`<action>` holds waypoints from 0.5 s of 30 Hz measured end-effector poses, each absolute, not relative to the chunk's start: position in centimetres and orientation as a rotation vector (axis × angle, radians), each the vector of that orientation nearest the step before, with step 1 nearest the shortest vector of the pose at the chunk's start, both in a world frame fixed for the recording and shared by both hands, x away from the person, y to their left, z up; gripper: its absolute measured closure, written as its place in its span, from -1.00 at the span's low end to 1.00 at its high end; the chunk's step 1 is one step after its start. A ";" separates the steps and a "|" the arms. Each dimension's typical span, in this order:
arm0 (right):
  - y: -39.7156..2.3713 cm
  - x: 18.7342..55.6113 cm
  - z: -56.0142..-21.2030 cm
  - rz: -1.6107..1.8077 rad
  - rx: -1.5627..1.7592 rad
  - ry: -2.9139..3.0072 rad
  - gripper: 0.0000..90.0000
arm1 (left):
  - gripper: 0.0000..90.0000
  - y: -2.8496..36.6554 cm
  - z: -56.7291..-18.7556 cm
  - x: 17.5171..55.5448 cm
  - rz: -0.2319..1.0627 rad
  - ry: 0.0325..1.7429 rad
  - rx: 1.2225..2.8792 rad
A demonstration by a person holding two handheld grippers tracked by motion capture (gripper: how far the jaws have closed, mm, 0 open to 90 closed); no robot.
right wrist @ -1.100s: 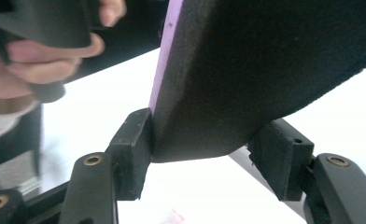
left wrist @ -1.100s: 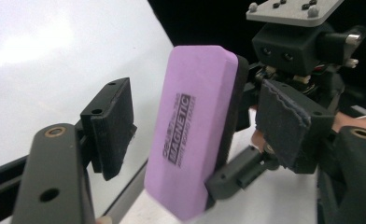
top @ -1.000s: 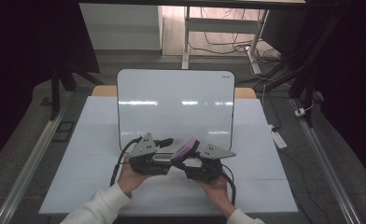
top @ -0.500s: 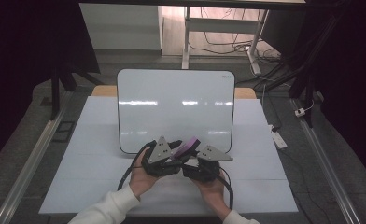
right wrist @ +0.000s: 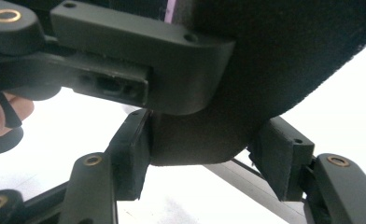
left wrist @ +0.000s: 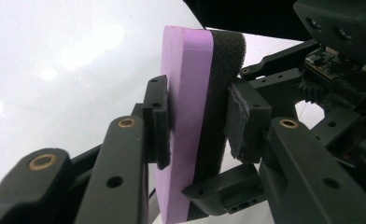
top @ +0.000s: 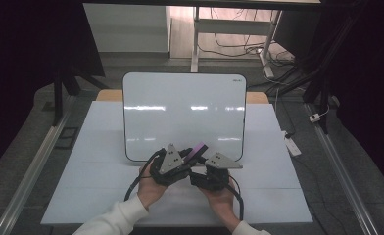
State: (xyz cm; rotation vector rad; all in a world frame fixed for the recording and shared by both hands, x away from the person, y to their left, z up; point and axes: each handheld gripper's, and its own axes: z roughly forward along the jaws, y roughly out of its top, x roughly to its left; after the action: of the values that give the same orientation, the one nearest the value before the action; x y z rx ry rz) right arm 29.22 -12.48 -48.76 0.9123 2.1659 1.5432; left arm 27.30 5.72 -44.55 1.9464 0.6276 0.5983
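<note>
A whiteboard eraser (top: 199, 148), purple on one face (left wrist: 183, 116) and black felt on the other (right wrist: 204, 126), is held above the near edge of the whiteboard (top: 180, 112). My left gripper (top: 186, 155) (left wrist: 200, 121) has just been closing and now has its pads pressed on both faces of the eraser. My right gripper (top: 202, 164) (right wrist: 204, 156) is shut on the eraser's rounded felt end. One jaw of the left gripper (right wrist: 125, 60) crosses the felt in the right gripper view. The two grippers sit close together, nearly touching.
The whiteboard lies flat on a white table (top: 97, 161), its glossy face reflecting ceiling lights. Black cables (top: 133, 183) trail from the grippers toward the near table edge. Dark frame rails (top: 38, 156) run along both sides of the table.
My left gripper slid right, up against the right one, and its jaws closed onto the eraser. The right gripper kept still with the eraser in it.
</note>
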 end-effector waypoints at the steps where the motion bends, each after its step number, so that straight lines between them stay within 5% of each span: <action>1: -12.5 29.3 -48.7 1.548 0.914 2.168 -0.11 | 0.41 5.7 -44.5 27.3 0.600 0.630 1.947; 15: -14.3 29.5 -48.2 1.601 0.902 2.187 -0.44 | 0.45 9.1 -42.9 28.0 0.614 0.715 1.875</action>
State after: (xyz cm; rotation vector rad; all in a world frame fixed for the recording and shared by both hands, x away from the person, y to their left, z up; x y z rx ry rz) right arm 29.53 -14.25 -48.24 0.9017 2.1870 1.6009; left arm 27.96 9.06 -42.92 1.8747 0.7153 0.6144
